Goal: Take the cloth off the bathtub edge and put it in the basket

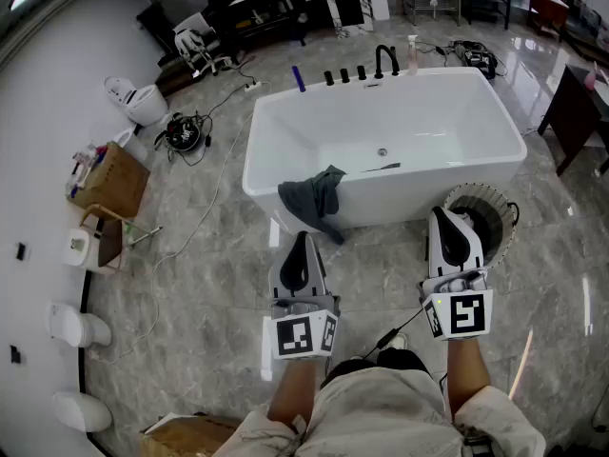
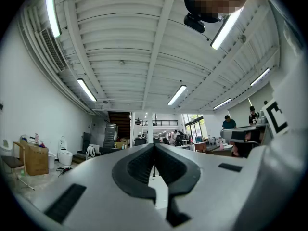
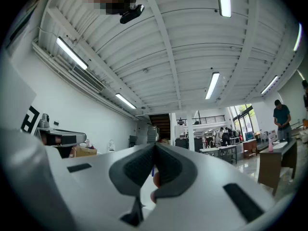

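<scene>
A dark grey cloth (image 1: 317, 198) hangs over the near left edge of the white bathtub (image 1: 400, 127), one corner trailing down the outer wall. The round basket (image 1: 490, 215) stands on the floor at the tub's near right corner, partly hidden behind my right gripper (image 1: 442, 214). My left gripper (image 1: 303, 238) hovers just in front of and below the cloth, apart from it. Both grippers point slightly upward, so the gripper views show ceiling and the far hall, not the cloth. The left gripper (image 2: 154, 146) and right gripper (image 3: 154, 146) each have their jaws closed together with nothing held.
Black taps (image 1: 385, 61) line the tub's far edge. A cardboard box (image 1: 109, 181), toilets (image 1: 133, 100) and cables (image 1: 186, 133) lie at the left. A dark cabinet (image 1: 576, 112) stands at the right. Grey marble floor (image 1: 381, 269) lies between me and the tub.
</scene>
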`<state>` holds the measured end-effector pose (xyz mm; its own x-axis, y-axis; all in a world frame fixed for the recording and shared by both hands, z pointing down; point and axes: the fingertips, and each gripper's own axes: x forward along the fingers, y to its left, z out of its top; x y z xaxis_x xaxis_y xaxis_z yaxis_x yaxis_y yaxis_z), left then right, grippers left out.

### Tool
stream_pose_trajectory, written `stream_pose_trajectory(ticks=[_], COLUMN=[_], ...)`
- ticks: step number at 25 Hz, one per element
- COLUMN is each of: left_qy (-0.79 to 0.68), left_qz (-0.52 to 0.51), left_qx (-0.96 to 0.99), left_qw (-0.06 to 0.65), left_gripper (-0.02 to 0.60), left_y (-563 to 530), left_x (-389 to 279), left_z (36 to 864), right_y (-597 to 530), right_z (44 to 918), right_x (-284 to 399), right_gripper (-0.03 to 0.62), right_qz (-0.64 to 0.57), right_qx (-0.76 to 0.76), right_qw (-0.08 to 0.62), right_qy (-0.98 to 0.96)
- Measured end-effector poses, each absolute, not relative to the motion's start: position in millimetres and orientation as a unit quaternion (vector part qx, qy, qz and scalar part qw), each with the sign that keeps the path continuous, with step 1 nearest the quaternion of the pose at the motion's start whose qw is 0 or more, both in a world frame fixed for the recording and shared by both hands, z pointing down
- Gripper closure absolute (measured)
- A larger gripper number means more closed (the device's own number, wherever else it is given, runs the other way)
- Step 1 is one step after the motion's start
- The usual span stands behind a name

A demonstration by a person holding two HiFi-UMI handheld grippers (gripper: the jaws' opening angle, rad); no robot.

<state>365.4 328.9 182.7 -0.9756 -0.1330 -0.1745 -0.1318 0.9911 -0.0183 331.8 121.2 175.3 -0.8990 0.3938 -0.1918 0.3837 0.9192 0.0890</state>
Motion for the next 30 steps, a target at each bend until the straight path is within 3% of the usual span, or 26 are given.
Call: stream_pose_trajectory(ticks=[15, 30], left_qy=[0.993, 0.994], left_qz=[-0.02, -0.007], left_qx=[-0.054, -0.044], left_qw=[0.107, 0.099], left_gripper=[0.578, 0.578], left_y=[440.5, 512.8], left_x=[473.3, 508.5], left_z=[174.1, 182.2], right_y=[239.4, 314.6], right_z=[176.4, 170.8], right_x=[427.5, 455.5], right_gripper=[0.605, 0.605], right_qz=[0.058, 0.049], right_qx=[0.213, 0.228], right_qw=[0.087, 0.085], right_qy=[0.971, 0.969])
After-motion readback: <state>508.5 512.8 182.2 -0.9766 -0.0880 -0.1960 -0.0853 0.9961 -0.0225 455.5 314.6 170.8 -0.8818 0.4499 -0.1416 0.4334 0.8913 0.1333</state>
